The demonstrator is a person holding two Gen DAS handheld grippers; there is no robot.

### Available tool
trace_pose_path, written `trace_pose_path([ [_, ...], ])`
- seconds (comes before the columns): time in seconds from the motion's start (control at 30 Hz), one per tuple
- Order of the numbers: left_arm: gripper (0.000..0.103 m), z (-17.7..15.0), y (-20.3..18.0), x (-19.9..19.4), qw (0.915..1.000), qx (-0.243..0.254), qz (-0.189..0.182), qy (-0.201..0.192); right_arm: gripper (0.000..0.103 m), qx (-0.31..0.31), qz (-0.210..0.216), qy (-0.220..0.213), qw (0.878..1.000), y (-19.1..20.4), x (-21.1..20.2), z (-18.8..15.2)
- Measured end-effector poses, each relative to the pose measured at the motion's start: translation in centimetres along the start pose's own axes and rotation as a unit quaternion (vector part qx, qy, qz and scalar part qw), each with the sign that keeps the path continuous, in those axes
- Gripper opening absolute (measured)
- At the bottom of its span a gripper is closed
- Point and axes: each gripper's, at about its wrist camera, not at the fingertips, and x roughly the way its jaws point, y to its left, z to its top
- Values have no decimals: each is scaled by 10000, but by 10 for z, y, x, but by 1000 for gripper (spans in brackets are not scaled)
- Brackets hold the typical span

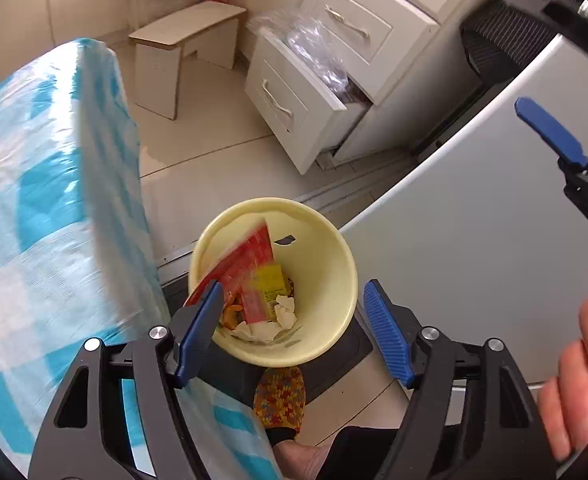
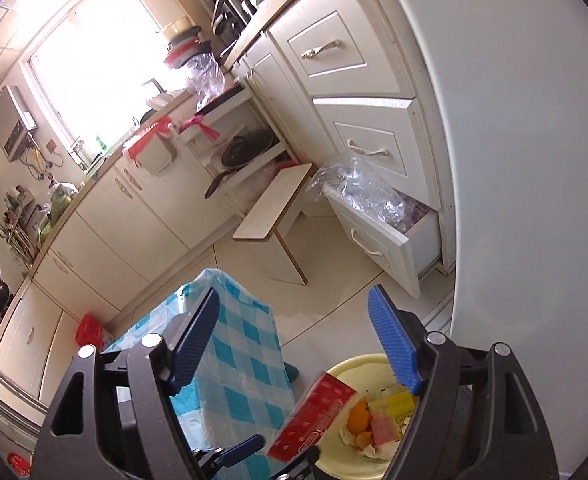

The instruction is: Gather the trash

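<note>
The yellow trash bin (image 1: 289, 280) stands on the floor between the checked tablecloth (image 1: 41, 216) at its 9 o'clock and a white appliance door (image 1: 474, 240) at its 3 o'clock. In the left wrist view the left gripper (image 1: 294, 328) hangs over the bin with jaws wide apart and nothing between them; the bin's mouth fills the gap. The right gripper (image 2: 294, 344) is likewise spread wide and empty, looking across the kitchen with the bin at its 5 o'clock.

A red wrapper (image 1: 241, 268) leans against the bin wall toward 10 o'clock, its top corner poking up near the rim. Below it lie a yellow packet (image 1: 271, 280), orange peel (image 1: 231, 314) and crumpled tissue (image 1: 283, 312).

All of this looks light. The wrapper is probably thin, glossy film, so slippery and easily creased; a pinch on its flat upper edge should hold. The tissue is soft and will compress. The bin itself seems to be rigid plastic, light enough to tip if nudged; its rim at 6 o'clock is the natural place to grasp
</note>
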Motion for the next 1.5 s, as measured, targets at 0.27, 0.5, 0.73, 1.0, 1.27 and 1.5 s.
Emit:
trace_pose_path([
  [0.27, 75, -41, 43, -86, 9964, -232, 256, -777, 77, -243, -6, -180, 9995, 14, -22, -15],
  [0.5, 95, -93, 50, -187, 9732, -61, 1148, -1991, 90, -1067, -77, -575, 9926, 54, -75, -65],
  [0.73, 95, -140, 57, -244, 9632, -90, 1475, -2244, 93, -1519, 96, -762, 9854, 83, -131, -107],
  [1.0, 95, -189, 62, -306, 9434, -188, 1918, -2700, 96, -1837, 337, -777, 9793, 119, -182, -125],
  [1.27, 95, -225, 64, -344, 9283, -343, 2249, -2940, 96, -2185, 515, -850, 9708, 149, -211, -140],
  [1.5, 95, -242, 58, -363, 9198, -409, 2367, -3104, 96, -2284, 499, -900, 9681, 156, -223, -149],
])
